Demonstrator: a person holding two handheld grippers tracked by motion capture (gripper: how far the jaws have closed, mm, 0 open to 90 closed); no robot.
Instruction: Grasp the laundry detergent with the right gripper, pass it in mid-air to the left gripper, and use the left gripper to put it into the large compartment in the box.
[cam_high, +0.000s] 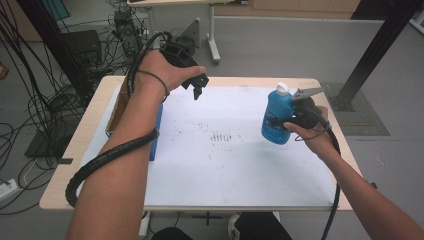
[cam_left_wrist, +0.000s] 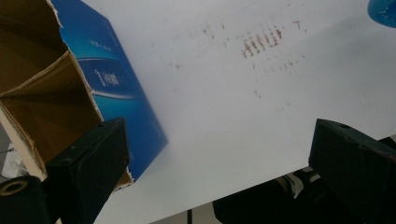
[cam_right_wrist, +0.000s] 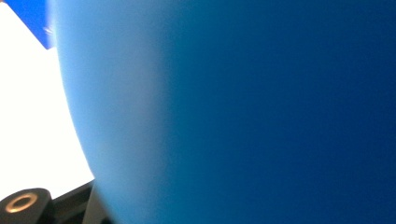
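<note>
A blue bottle (cam_high: 276, 118) with a white cap hangs a little above the white table top (cam_high: 225, 165) at the right, tilted slightly. My right gripper (cam_high: 287, 121) is shut on its body from the right side. The bottle's blue wall (cam_right_wrist: 257, 112) looms close in the right gripper view. My left gripper (cam_high: 196, 86) is raised over the table's far left part, jaws pointing down, open with nothing between them. Its two black jaws stand wide apart in the left gripper view, around my left gripper's midpoint (cam_left_wrist: 219, 154).
An open cardboard box (cam_high: 116, 107) with a blue side (cam_left_wrist: 112, 79) lies along the table's left edge. Brown smudges (cam_high: 222, 136) mark the middle of the white top. Cables and a dark stand crowd the floor at the far left.
</note>
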